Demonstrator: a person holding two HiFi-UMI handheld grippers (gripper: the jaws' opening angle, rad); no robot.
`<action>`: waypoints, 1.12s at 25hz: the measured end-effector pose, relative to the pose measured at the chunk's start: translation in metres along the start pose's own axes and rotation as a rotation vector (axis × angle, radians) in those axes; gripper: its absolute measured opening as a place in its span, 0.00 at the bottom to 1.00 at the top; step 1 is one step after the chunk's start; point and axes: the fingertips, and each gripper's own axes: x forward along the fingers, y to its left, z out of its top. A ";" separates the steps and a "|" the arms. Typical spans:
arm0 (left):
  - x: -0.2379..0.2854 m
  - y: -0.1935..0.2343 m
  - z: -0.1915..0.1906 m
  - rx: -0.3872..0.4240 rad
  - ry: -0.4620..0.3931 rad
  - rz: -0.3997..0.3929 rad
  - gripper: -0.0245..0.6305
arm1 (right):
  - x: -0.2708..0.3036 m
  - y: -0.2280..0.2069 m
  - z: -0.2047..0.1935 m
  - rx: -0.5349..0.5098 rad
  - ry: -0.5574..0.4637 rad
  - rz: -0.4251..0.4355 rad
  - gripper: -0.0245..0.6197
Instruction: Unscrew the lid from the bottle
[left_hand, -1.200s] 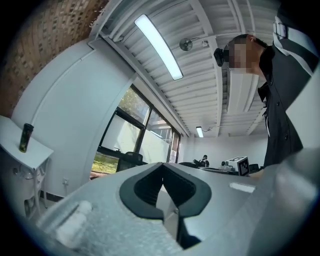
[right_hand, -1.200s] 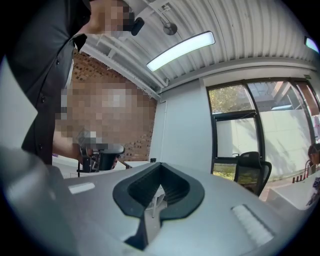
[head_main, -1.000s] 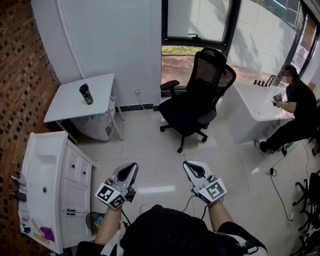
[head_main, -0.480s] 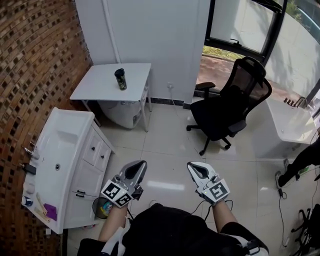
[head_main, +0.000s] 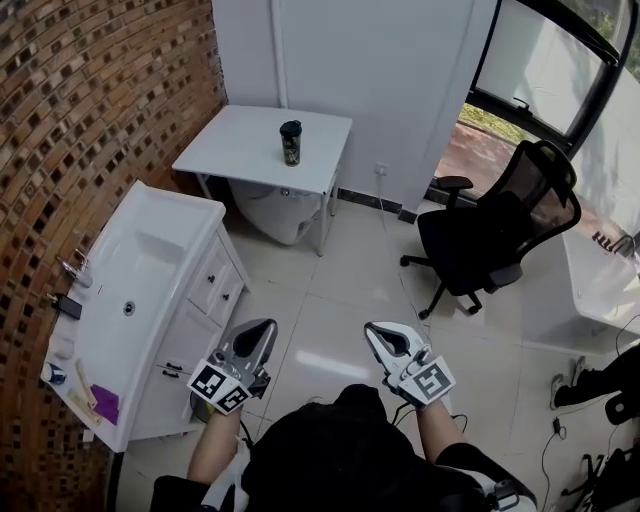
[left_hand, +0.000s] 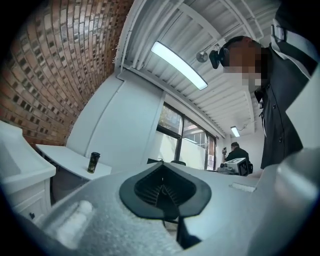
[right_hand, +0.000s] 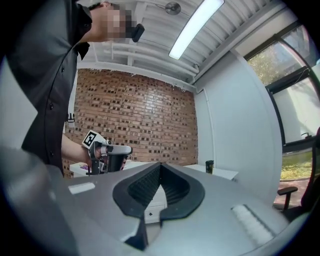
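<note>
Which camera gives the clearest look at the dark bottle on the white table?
The head view: the bottle stands upright on the white table, seen whole from above, its lid on. The left gripper view shows the bottle small and distant at left; the right gripper view shows only a tiny dark shape.

The head view looks steeply down over the left hand-held gripper (head_main: 263, 330) and right hand-held gripper (head_main: 374, 332). Both gripper views face forward, and all three views share the dark cylindrical bottle (head_main: 291, 142) far ahead.
</note>
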 end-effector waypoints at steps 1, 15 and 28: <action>-0.004 0.005 -0.001 0.003 0.001 0.016 0.04 | 0.007 0.003 -0.002 0.000 0.010 0.022 0.05; 0.038 0.084 -0.006 0.009 -0.029 0.234 0.04 | 0.114 -0.073 -0.005 -0.009 0.023 0.264 0.05; 0.163 0.116 -0.036 0.014 0.041 0.302 0.04 | 0.134 -0.218 -0.016 0.034 -0.014 0.327 0.05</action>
